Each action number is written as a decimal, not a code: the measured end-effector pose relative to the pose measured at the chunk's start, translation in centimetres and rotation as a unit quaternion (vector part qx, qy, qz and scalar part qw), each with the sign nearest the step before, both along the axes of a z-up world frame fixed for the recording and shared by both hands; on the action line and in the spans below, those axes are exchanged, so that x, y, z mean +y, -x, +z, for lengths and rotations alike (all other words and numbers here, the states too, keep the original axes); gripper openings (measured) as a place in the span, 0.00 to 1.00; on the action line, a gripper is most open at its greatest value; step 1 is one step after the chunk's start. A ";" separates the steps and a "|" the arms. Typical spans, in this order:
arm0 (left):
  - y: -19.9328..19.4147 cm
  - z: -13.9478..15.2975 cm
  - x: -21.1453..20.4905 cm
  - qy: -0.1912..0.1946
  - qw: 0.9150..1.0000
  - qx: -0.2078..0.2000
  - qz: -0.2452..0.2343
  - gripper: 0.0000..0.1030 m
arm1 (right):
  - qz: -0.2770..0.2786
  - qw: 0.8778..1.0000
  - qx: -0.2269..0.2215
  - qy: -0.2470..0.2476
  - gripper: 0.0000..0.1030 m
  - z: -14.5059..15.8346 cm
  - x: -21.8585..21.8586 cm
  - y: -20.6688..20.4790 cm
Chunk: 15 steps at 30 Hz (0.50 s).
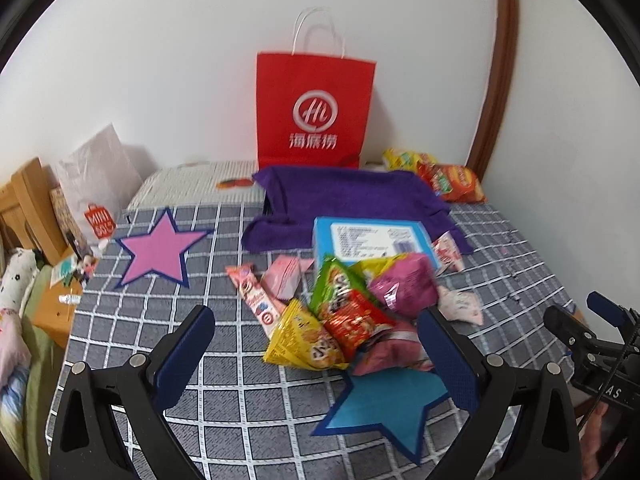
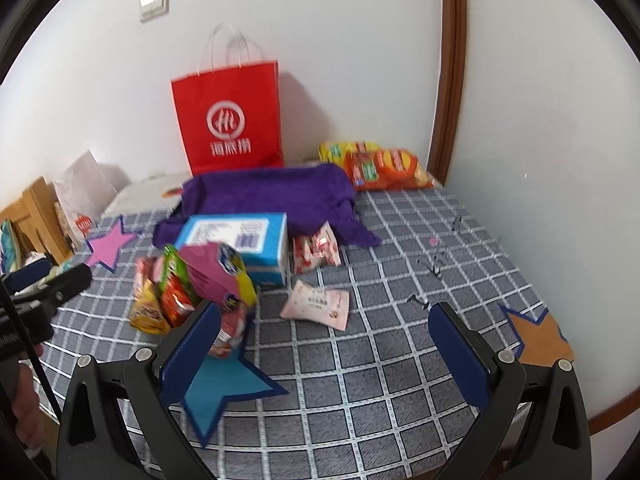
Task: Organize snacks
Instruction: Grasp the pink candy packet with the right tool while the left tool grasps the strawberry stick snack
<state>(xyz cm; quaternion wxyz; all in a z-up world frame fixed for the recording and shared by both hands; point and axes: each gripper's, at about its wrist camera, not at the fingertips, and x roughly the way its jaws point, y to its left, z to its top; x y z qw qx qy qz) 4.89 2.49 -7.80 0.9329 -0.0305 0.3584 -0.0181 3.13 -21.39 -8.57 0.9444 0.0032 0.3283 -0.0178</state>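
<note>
The snack packets (image 1: 340, 320) were glossy, crinkled foil and plastic. The purple towel (image 1: 352, 200) looked fuzzy and matt, the checked bedcover (image 2: 380, 340) a woven cloth. The red bag (image 1: 316, 112) was matt paper, the blue box (image 2: 240, 240) smooth cardboard.

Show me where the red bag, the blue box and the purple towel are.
red bag (image 1: 316, 108): left wrist view, on its white logo.
blue box (image 2: 236, 236): right wrist view, on its top label.
purple towel (image 1: 352, 196): left wrist view, on its middle.

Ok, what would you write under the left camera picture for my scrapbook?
Open left gripper hovers over a heap of snack packets on a checked bedspread, with a red paper bag behind.
</note>
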 end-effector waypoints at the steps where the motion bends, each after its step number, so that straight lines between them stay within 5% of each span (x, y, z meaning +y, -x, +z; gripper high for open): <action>1: -0.4 -0.5 0.2 -0.002 1.000 0.005 0.001 0.98 | -0.001 1.000 0.008 0.000 0.99 -0.7 -0.3 -0.5; 15: -4.3 -4.4 3.2 0.007 0.998 0.048 0.032 0.97 | 0.016 0.996 0.085 -0.001 0.93 -8.3 -2.0 -8.0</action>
